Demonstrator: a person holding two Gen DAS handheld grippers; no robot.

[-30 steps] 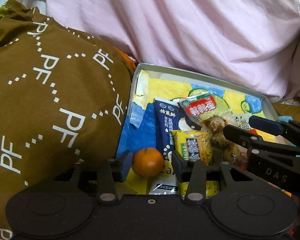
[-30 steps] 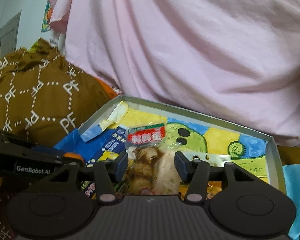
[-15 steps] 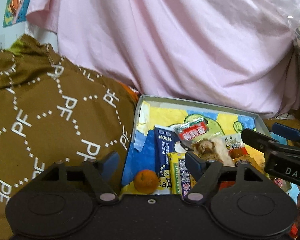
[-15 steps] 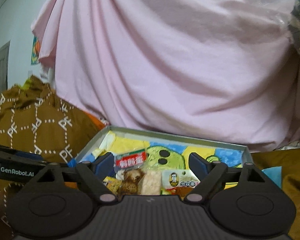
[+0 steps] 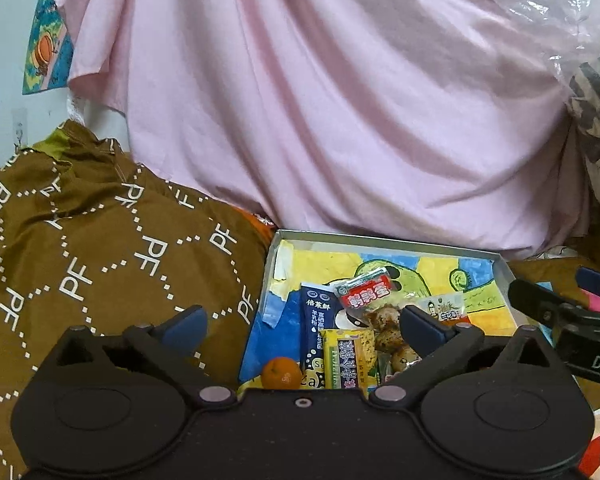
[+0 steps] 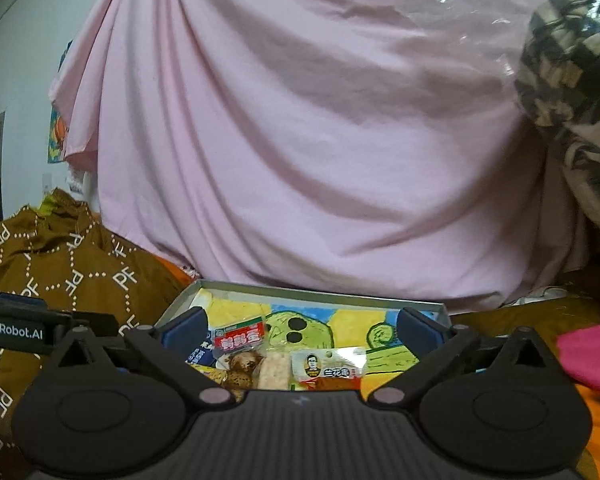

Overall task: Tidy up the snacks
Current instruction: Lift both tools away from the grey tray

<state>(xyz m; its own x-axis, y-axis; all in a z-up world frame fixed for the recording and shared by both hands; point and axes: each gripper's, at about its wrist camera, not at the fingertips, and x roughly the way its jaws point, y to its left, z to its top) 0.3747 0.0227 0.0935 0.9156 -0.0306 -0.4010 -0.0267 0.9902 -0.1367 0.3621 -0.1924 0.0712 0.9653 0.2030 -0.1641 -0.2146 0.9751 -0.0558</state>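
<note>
A shallow grey tray [image 5: 380,240] with a yellow, blue and green drawing on its floor holds the snacks. In it lie a mandarin [image 5: 281,372], a dark blue packet [image 5: 315,320], a yellow packet [image 5: 346,356], a clear bag with a red label [image 5: 366,292] and a small packet with a drawn portrait [image 5: 444,308]. My left gripper [image 5: 302,322] hovers above the tray's near left end, its jaws opening wide with nothing between them. My right gripper [image 6: 302,324] hangs over the red-label bag [image 6: 242,338] and portrait packet [image 6: 328,366], jaws opening, gripping nothing.
A brown cloth printed "PF" [image 5: 100,260] is heaped left of the tray. A pink sheet [image 5: 340,120] hangs behind it. Clear plastic and striped fabric [image 6: 572,60] sit at the upper right. A magenta item [image 6: 588,352] lies right of the tray on orange cloth.
Both grippers have drawn back and risen from the tray while their jaws spread. The mandarin that sat between the left jaws and the bag between the right jaws now lie free.
</note>
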